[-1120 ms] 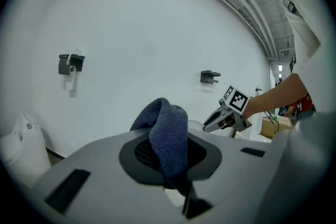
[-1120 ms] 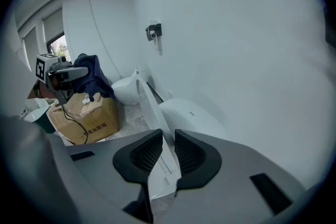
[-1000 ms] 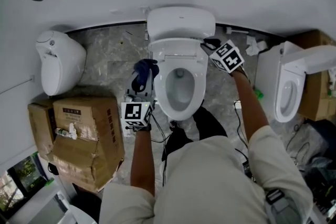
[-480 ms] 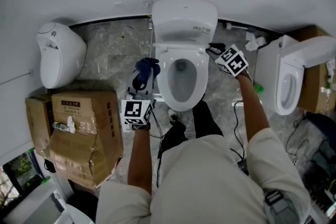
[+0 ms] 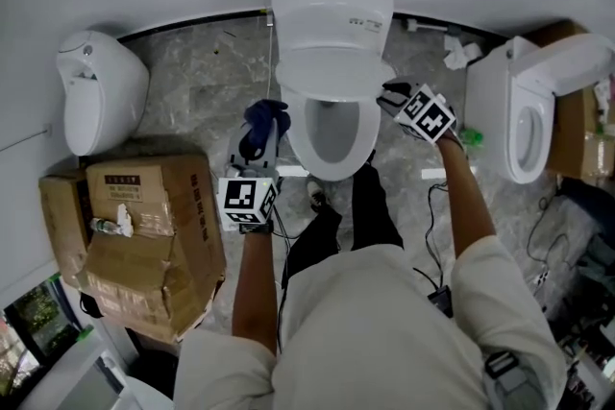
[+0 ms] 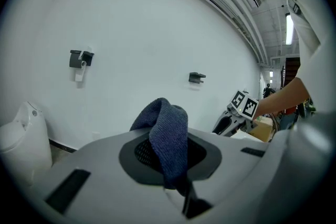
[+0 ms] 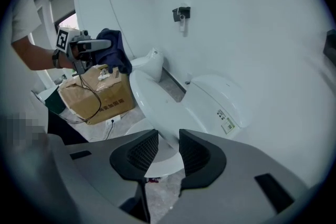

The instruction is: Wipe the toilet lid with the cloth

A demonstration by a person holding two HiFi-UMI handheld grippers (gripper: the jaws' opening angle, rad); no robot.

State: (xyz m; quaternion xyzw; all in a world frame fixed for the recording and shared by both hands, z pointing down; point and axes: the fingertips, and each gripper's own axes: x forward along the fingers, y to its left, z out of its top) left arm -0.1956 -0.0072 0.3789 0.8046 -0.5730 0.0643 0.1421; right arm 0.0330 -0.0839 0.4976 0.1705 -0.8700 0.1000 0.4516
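Cloth: clamped in left gripper — keep firm.
Right gripper: jaws opening, seemingly clear of lid.
Lid: wipe once it lies flat.

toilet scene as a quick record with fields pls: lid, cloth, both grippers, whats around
toilet lid: tilted partway over the bowl, neither back against the tank nor shut
cloth: dark blue, bunched, draped over the left jaws
left gripper: shut on the cloth, left of the bowl, off the toilet
right gripper: jaws opening, nothing between them, right of the bowl
surroundings: cardboard boxes left, second toilet right
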